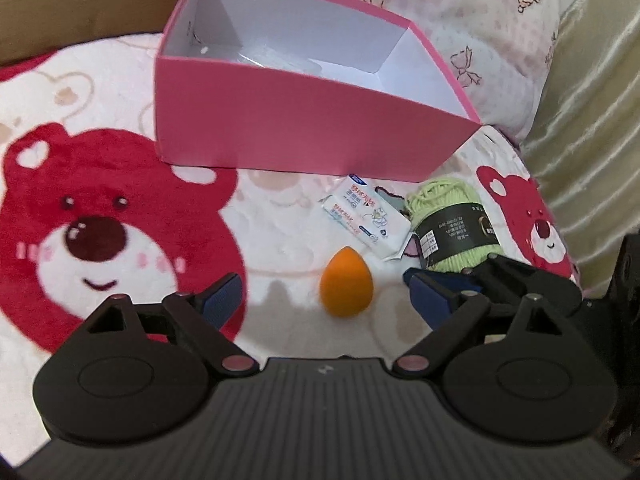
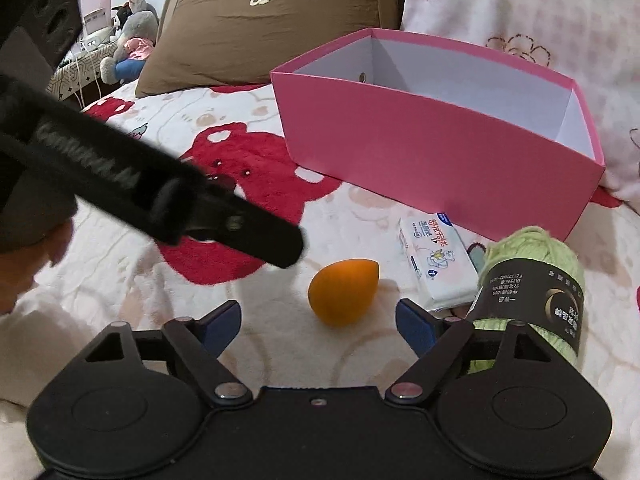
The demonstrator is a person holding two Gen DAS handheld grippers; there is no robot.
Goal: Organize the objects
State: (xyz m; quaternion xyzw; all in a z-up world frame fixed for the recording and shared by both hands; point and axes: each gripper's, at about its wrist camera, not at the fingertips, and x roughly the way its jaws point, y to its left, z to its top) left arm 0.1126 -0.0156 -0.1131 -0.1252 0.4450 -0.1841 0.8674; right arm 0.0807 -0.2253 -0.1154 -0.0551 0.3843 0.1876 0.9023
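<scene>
Under me spreads the bed's bear-print blanket (image 1: 120, 92), and at its far side sits the pink box (image 1: 304, 128), open-topped. In front of the box lie the green yarn ball (image 1: 452, 220) and, touching it, the tissue pack (image 1: 364, 216). Nearest is the orange sponge egg (image 2: 344, 292). My left claw (image 1: 326, 300) and right claw (image 2: 318, 320) both gape around it, gripping nothing.

Small print on the white tissue packet (image 1: 364, 216) too fine to read, green yarn skein's (image 2: 532, 284) lower end hidden behind gripper linkage, pink open cardboard box's (image 2: 420, 140) floor mostly hidden by its front wall
</scene>
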